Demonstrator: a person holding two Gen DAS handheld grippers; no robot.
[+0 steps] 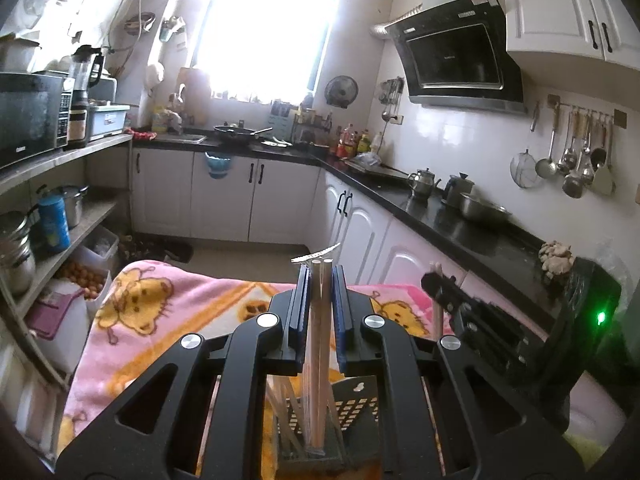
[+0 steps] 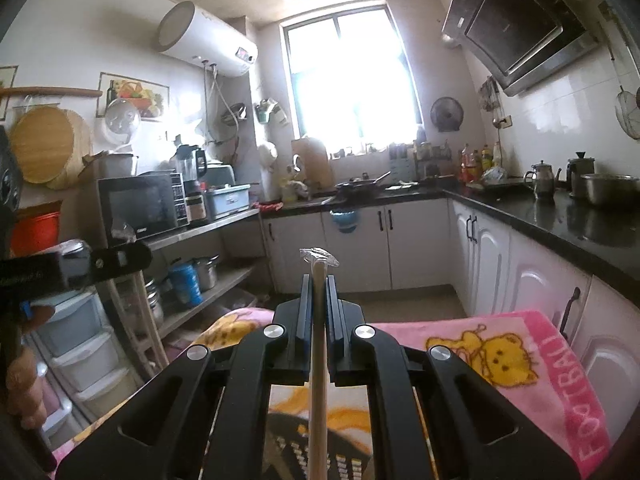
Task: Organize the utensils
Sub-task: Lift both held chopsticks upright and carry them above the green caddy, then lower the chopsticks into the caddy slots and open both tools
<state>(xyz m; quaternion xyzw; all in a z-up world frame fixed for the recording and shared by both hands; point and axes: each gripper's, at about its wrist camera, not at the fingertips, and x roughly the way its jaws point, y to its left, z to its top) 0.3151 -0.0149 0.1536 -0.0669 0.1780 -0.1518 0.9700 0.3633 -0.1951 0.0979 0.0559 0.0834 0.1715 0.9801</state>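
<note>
Both the left gripper (image 1: 321, 276) and right gripper (image 2: 319, 286) have fingers clamped on wrapped chopsticks (image 1: 320, 320) above the holder (image 1: 312, 432); a skewed descent could miss its slot.

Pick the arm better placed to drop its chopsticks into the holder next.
Left, probably. The left tongs grip wrapped chopsticks whose lower ends already sit in the black perforated holder. The right tongs hold a wrapped pair above the holder's edge; whether its tip is inside can't be seen.
</note>
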